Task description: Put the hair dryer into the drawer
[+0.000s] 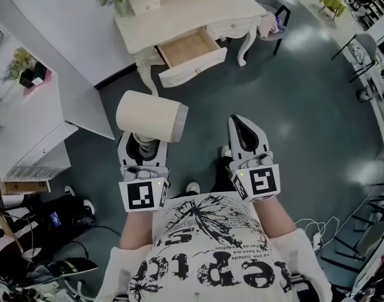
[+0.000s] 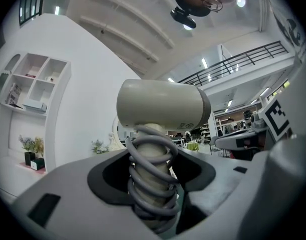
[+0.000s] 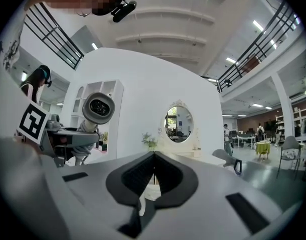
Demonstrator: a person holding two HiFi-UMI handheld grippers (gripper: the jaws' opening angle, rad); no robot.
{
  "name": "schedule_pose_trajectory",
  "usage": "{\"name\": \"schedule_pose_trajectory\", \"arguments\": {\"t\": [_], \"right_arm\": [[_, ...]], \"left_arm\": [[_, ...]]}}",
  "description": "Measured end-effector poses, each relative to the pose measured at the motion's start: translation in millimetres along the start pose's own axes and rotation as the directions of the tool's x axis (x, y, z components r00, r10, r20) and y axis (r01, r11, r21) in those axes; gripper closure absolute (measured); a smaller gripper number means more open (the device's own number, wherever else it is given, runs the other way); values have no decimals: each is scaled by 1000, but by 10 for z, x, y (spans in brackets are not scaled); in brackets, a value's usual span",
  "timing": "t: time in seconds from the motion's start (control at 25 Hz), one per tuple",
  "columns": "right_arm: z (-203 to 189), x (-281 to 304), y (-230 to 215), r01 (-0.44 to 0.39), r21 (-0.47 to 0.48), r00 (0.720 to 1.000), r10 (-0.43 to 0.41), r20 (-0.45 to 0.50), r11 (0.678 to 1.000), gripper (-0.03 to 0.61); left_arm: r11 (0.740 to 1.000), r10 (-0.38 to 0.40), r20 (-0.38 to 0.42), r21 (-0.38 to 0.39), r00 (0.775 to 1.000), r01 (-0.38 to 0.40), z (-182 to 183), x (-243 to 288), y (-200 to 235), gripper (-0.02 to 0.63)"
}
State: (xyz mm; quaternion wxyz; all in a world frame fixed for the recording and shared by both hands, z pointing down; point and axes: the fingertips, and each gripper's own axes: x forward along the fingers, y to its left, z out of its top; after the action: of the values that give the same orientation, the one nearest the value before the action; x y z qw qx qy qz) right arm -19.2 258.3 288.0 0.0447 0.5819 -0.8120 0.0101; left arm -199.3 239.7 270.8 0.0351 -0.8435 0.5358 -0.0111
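We note a staged bedroom corner inside a large open hall: cream dressing table (image 1: 201, 10) with drawer (image 1: 189, 48), oval mirror (image 3: 180, 124), white partition wall (image 3: 142, 91); mezzanine railing (image 2: 238, 62) overhead, cables (image 1: 312, 224) on the grey floor (image 1: 298, 112).

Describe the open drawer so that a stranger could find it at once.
Find the cream dressing table by the white wall, at the top of the head view. The drawer is in its front. It alone is pulled out, showing pale wood inside.
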Motion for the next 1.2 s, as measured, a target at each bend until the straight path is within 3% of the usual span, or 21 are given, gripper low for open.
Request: {"name": "schedule_pose_trajectory", "arguments": {"t": [0.4,0.84,1.2], "right_arm": [[-40,903,-846,-120,21,992,120,32,993,561],[-103,1835,-1961,-266,2,964,266,26,964,561],[-262,2416,-2321,-322,32,946,322,-18,946,561]], "left_arm": [[992,123,-11,17,992,-122,-88,1014,-102,360],[969,246,-27,26,969,-245,-217,2294,-427,360],[961,277,-113,38,954,-275,-523,2921,-327,360]]}}
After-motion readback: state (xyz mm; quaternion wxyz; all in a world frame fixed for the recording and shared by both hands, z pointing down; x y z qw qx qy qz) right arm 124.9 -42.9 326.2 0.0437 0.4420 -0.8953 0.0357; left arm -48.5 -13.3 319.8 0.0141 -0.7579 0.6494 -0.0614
